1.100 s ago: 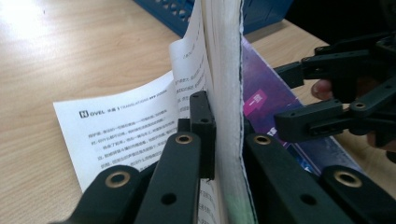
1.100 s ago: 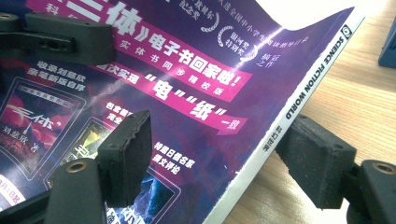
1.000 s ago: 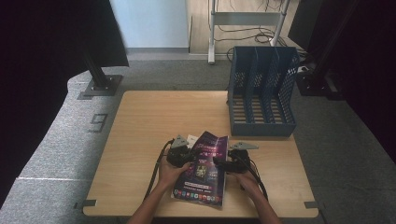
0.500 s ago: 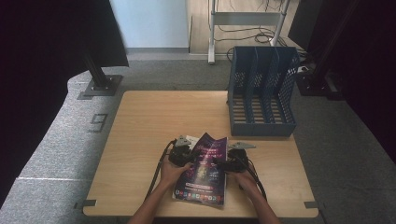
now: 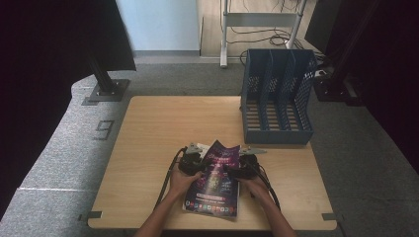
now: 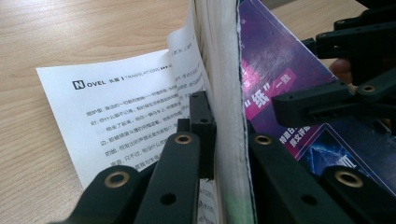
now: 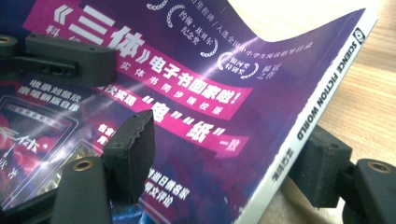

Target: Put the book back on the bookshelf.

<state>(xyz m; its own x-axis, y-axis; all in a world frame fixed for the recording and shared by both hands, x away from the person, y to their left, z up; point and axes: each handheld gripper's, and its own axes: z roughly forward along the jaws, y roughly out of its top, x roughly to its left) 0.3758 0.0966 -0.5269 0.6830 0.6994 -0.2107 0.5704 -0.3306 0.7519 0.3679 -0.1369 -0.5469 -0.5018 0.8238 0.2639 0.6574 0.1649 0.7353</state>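
- The work in hand looks like picking up a magazine (image 5: 216,180) and, as a guess, filing it in the blue file rack (image 5: 277,98) at the far right of the table (image 5: 148,128). The rack's slots look empty, so that part is not yet done.
- The magazine lies near the front edge of the table, between the two hands, well apart from the rack. Its far end is raised off the table while its near end is still down.
- The left gripper (image 5: 190,162) is clamped on the magazine's open page edge. In the left gripper view the fingers (image 6: 201,122) press the thick stack of pages from both sides, with one loose printed page (image 6: 121,116) peeling away to the left onto the table.
- The right gripper (image 5: 243,168) sits at the spine side (image 7: 322,112). One finger (image 7: 133,149) lies over the purple cover and the other (image 7: 322,163) is below the spine against the table. Its fingers have just been closing, with the magazine between them.
- I cannot tell for sure whether the right pads already press on it; a small gap seems to remain.
- Left to do, by my judgement: firm up the right grip, lift the magazine clear, carry it to the rack and drop it in a slot. The loose page may snag.
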